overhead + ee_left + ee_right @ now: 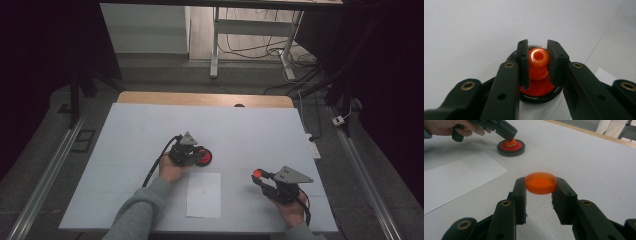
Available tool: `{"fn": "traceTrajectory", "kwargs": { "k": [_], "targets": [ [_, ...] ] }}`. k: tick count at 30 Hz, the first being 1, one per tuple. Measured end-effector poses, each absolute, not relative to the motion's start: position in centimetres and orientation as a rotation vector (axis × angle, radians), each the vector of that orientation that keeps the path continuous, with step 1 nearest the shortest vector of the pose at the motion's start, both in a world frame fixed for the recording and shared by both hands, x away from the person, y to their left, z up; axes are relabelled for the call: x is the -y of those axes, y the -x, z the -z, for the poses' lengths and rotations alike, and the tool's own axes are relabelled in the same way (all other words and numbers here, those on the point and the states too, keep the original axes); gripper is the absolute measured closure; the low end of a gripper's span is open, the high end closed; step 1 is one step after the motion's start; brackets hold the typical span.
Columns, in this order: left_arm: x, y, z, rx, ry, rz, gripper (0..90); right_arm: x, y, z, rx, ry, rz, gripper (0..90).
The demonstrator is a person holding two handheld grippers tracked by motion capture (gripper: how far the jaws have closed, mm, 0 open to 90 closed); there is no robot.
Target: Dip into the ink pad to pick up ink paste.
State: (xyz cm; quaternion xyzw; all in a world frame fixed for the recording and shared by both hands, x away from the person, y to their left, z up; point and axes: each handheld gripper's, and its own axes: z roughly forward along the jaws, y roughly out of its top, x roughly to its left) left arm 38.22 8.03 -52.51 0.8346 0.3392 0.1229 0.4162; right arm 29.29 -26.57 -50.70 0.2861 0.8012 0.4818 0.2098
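A black-rimmed base with a red inside [539,90] lies on the white table top, and an orange knob [538,61] stands upright at its middle. My left gripper [538,44] is shut on that knob, one pad on each side. In the high view the left gripper [196,153] sits over the base [204,158] at mid-table. My right gripper [540,181] is shut on a shallow round orange cap [540,183], held level just above the table. The high view shows the right gripper [260,176] and cap [257,173] at the right front. From the right gripper view, the left gripper [507,132] meets the base [511,148] far off.
A white sheet of paper [204,195] lies flat near the front edge between my hands. The white table top [125,150] has a wooden strip [205,98] along its far edge. Beyond stand desk legs and loose cables on the floor.
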Motion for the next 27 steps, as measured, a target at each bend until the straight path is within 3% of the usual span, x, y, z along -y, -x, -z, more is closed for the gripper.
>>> {"fn": "traceTrajectory", "kwargs": {
  "k": [27],
  "targets": [
    [-7.96, -38.07, 52.65, -0.845, -2.096, -0.326, 73.1, 26.48, -29.27, 50.69, -2.232, -0.791, -1.334, 64.7]
  ]
}}
